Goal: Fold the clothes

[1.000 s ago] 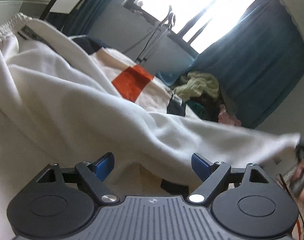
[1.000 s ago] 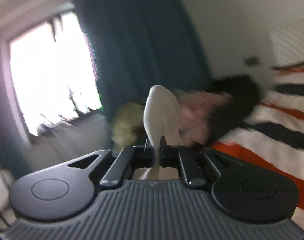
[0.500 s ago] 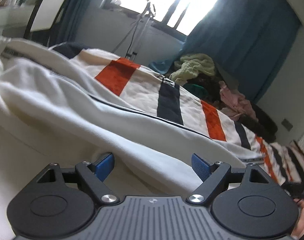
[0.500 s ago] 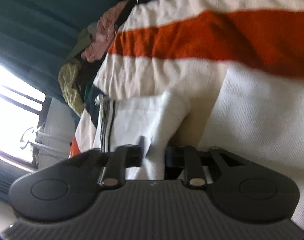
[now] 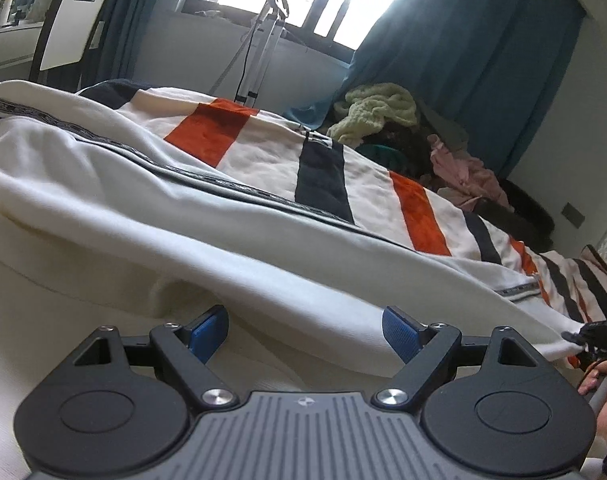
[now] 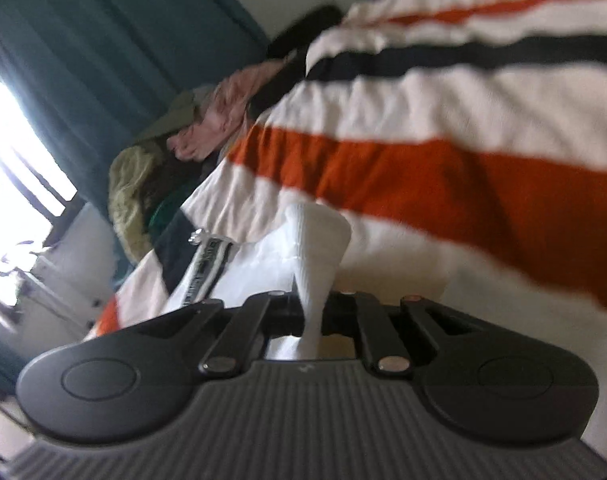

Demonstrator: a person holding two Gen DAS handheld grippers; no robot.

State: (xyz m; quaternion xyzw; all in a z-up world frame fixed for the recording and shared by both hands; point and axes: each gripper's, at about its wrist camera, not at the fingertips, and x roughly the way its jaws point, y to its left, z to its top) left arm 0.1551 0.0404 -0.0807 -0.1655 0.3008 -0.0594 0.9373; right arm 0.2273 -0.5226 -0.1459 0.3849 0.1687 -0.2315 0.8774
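Observation:
White trousers (image 5: 207,232) with a dark side stripe lie stretched across the striped bedspread (image 5: 259,156), from the upper left to the lower right. My left gripper (image 5: 305,330) is open and empty, low over the trousers' near edge. My right gripper (image 6: 313,312) is shut on the white cuff (image 6: 317,240) of a trouser leg; it also shows at the far right of the left wrist view (image 5: 583,338), holding the leg end down near the bedspread.
A pile of other clothes (image 5: 387,116) sits at the far side of the bed by the blue curtains (image 5: 463,60). A white chair (image 5: 69,32) stands at the back left. A stand (image 5: 263,40) is under the window.
The right gripper brought the trouser leg end down from the air to the bed. The trousers now lie flat and stretched out. The left gripper stayed open.

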